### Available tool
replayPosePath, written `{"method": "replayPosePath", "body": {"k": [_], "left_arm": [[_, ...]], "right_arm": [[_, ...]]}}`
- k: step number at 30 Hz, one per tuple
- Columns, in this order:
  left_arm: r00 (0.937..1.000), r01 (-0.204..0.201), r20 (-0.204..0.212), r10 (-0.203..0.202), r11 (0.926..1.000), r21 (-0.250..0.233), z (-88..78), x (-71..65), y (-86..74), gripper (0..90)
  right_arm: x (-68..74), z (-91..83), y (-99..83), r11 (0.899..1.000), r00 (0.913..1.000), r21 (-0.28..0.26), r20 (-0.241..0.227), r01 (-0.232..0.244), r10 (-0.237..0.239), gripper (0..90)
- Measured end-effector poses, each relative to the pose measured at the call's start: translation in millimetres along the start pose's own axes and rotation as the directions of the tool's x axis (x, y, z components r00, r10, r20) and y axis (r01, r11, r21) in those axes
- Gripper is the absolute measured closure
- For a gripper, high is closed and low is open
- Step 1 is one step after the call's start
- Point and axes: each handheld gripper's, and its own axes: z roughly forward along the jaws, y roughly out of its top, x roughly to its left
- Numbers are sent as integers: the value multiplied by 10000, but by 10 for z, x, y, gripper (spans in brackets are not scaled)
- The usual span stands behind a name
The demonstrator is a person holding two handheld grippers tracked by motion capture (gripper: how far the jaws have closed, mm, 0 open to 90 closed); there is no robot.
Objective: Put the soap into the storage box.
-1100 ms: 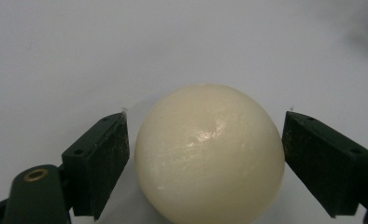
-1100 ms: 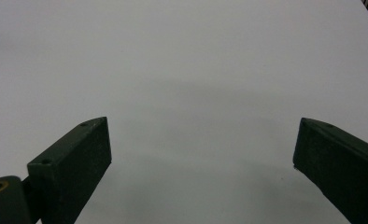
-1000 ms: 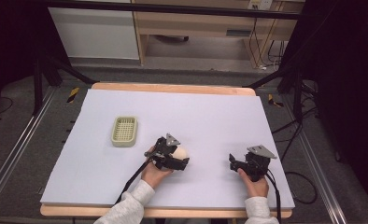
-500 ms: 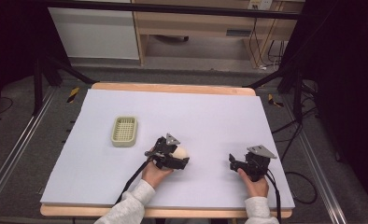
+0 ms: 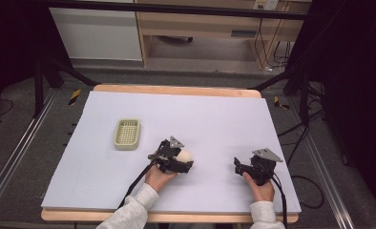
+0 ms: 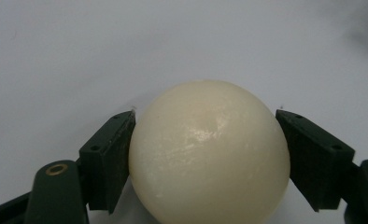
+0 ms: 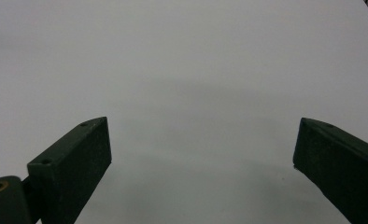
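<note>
Your left gripper (image 6: 205,154) jaws clamp the cream ball (image 6: 209,151); your right gripper (image 7: 203,163) jaws gape wide over bare desk (image 5: 214,119).

The ball (image 5: 183,155) sits on the table (image 5: 214,114), between the left gripper's (image 5: 175,158) jaws. The tray (image 5: 127,134) lies left of the ball and slightly behind it. The right gripper (image 5: 238,166) is well right of the ball.

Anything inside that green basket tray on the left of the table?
From the high view, the green basket tray looks empty: just its slatted floor shows inside the rim. The cream ball is not in it; the left gripper holds it, off to the tray's right.
</note>
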Motion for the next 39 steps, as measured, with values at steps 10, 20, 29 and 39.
{"method": "replayPosePath", "body": {"k": [10,20,29,39], "left_arm": [[9998,-79,-163,80,9999,83,-20,9,5,227],[9999,-113,-70,112,9998,-154,-111,10,26,227],[9988,-487,-69,486,9987,-140,-294,37,38,227],[9986,-513,-164,509,9983,-265,-480,108,45,227]], "right_arm": [[0,1,1,10000,10000,10,-13,-22,23,47],[0,1,1,10000,10000,10,-15,-21,21,47],[1,0,0,10000,10000,6,8,7,-7,47],[3,1,0,10000,10000,-2,34,14,-14,47]]}}
